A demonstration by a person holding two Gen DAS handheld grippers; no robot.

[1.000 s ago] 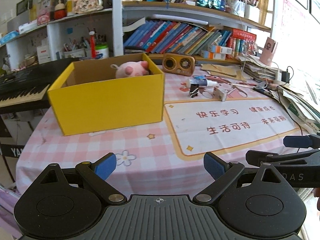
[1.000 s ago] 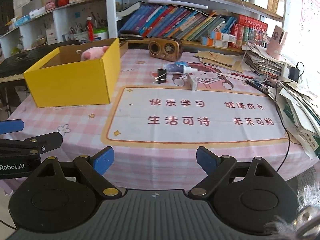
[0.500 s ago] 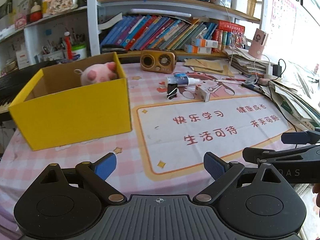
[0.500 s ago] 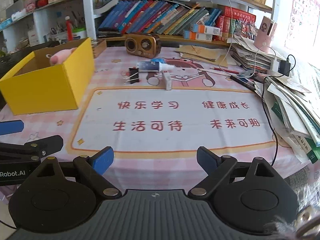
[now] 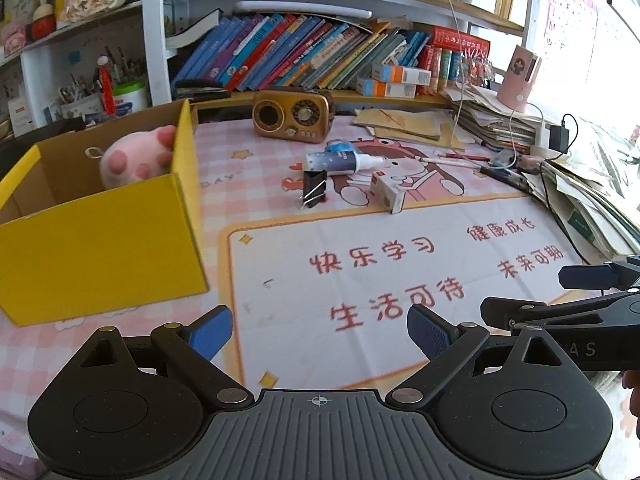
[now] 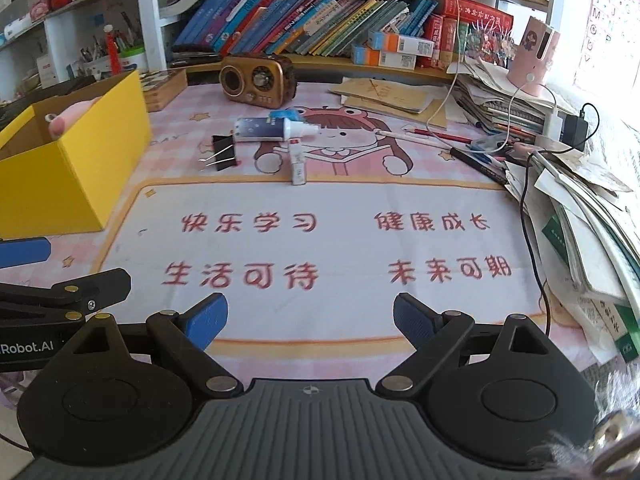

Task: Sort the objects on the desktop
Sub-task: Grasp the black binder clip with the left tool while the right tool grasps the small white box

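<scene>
both grippers, left gripper [image 5: 319, 330] and right gripper [image 6: 310, 318], hang wide and empty over the near mat. far centre, the spray bottle [image 6: 266, 129] lies flat, long axis left-right, nozzle pointing right. binder clip [image 6: 221, 153] just near-left of it, small box [image 6: 297, 166] near-right, yellow box [image 5: 100, 216] left.

White bookshelf [image 5: 156, 36] behind the table [image 5: 248, 160], lower shelf packed w/ slanted books [image 5: 288, 60]. Table has pink checked cloth w/ cartoon print. Messy paper stacks [image 6: 580, 216] along right edge. Bright daylight from right side; wall chart [image 6: 612, 12] top right. Piano keyboard [image 5: 36, 128] at far left, partly hidden.
</scene>
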